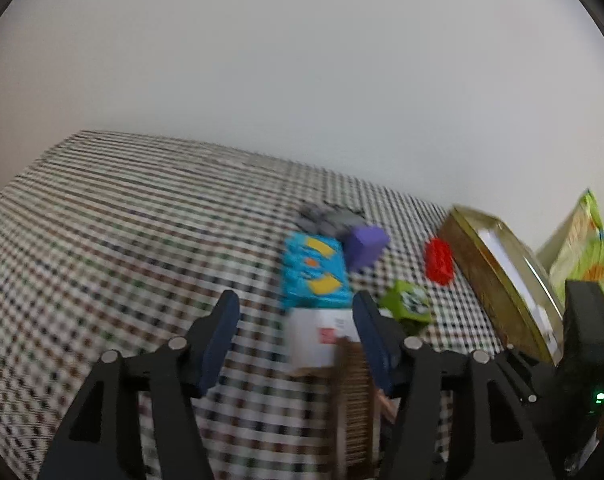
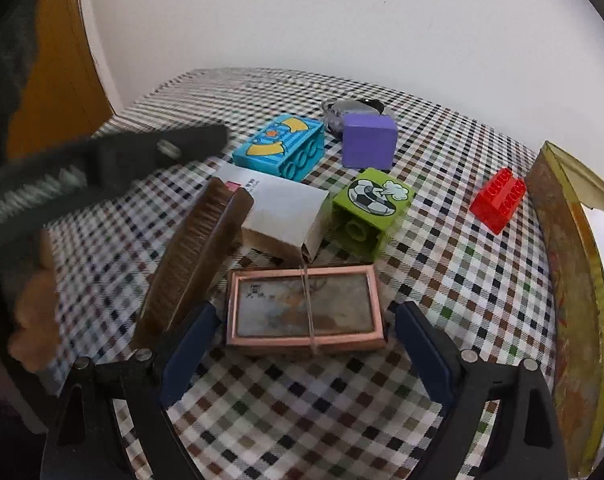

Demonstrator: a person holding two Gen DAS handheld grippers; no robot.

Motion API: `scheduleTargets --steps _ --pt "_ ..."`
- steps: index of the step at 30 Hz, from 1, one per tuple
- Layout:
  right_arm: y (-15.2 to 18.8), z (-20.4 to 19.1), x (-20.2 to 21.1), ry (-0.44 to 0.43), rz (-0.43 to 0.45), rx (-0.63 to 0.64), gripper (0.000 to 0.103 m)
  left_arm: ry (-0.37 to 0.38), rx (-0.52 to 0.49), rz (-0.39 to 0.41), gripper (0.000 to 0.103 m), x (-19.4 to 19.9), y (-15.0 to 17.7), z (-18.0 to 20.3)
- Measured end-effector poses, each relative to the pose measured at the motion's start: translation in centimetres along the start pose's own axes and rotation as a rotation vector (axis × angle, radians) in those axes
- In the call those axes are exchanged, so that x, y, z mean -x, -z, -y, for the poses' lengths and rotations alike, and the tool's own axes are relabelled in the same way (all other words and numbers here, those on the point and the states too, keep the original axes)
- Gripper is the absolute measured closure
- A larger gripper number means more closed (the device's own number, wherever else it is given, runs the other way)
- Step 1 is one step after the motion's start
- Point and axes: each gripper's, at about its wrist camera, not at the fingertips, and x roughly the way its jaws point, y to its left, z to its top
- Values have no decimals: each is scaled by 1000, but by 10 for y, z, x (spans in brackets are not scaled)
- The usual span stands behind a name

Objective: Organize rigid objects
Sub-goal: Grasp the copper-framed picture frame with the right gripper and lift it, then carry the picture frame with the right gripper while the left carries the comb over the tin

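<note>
On the checked tablecloth lie a blue brick (image 2: 280,147), a purple cube (image 2: 368,141), a green football brick (image 2: 372,208), a red brick (image 2: 498,199), a white box (image 2: 284,212), a brown comb (image 2: 198,248) and a pink-framed case (image 2: 304,306). My right gripper (image 2: 302,344) is open, its blue fingers on either side of the pink-framed case. My left gripper (image 1: 296,340) is open and empty above the cloth, just left of the white box (image 1: 322,338) and the comb (image 1: 352,404). The left view is blurred.
A gold tin (image 2: 570,280) stands open at the right edge; it also shows in the left wrist view (image 1: 502,280), with a green packet (image 1: 586,248) behind it. A grey object (image 2: 354,110) lies behind the purple cube. A white wall bounds the table.
</note>
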Motion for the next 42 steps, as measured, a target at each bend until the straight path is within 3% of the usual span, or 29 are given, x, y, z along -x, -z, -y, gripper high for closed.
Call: scheduleTargets --steps 2,4,7,12,17,18,20,21,23,28,31,38,42 --pt "0 -1 0 9 -1 9 14 -13 18 9 44 4 2 -9" --pt "3 1 4 13 18 6 25 -15 28 2 44 8 7 -14" --pt "8 13 11 -1 48 -44 25 -18 7 -21 44 15 19 -10" --pt "18 38 35 -58 173 -147 25 13 -81 -51 44 22 36 19" --pt "36 52 66 34 296 -176 25 -15 -158 -111 44 5 47 51" --pt "38 55 72 53 322 -177 25 -34 -169 -123 46 1 49 54" --pt "42 54 85 104 368 -170 25 -58 -173 -164 63 -7 51 58" --pt "44 53 88 123 387 -164 25 -64 -167 -175 64 -9 51 59" --pt "42 49 88 133 397 -158 25 -83 -148 -193 77 -13 50 52" --pt "42 48 90 135 409 -169 25 -116 -112 -170 79 -8 50 44" --pt "48 54 99 120 433 -182 25 -105 -93 -95 79 4 48 42" --pt "58 68 131 103 587 -223 25 -100 -138 48 79 31 39 72" --pt "64 85 149 146 659 -266 25 -81 -157 94 79 34 30 99"
